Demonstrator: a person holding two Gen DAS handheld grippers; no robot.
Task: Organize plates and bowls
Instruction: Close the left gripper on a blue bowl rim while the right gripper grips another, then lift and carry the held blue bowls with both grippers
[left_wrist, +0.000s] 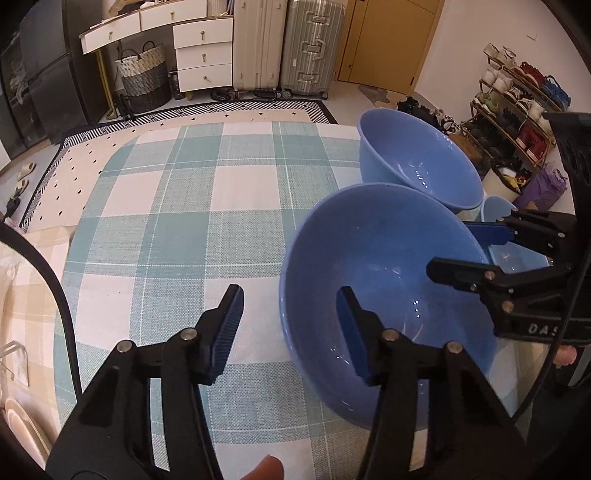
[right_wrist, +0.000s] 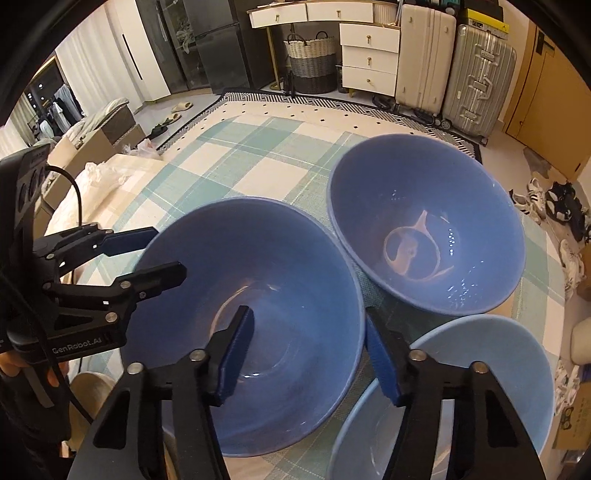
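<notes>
Three glossy blue bowls sat close together on the checked desk (right_wrist: 258, 155); your right tongs (right_wrist: 308, 354) and left tongs (left_wrist: 286, 332), both released, straddled opposite rims of the nearest deep blue bowl (right_wrist: 251, 317). Next, I'd judge, clench and nest it.

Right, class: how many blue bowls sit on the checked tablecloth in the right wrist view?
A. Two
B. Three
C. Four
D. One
B: three show, a near dark blue bowl, a second dark blue bowl behind it, and a paler blue bowl at the lower right.
</notes>
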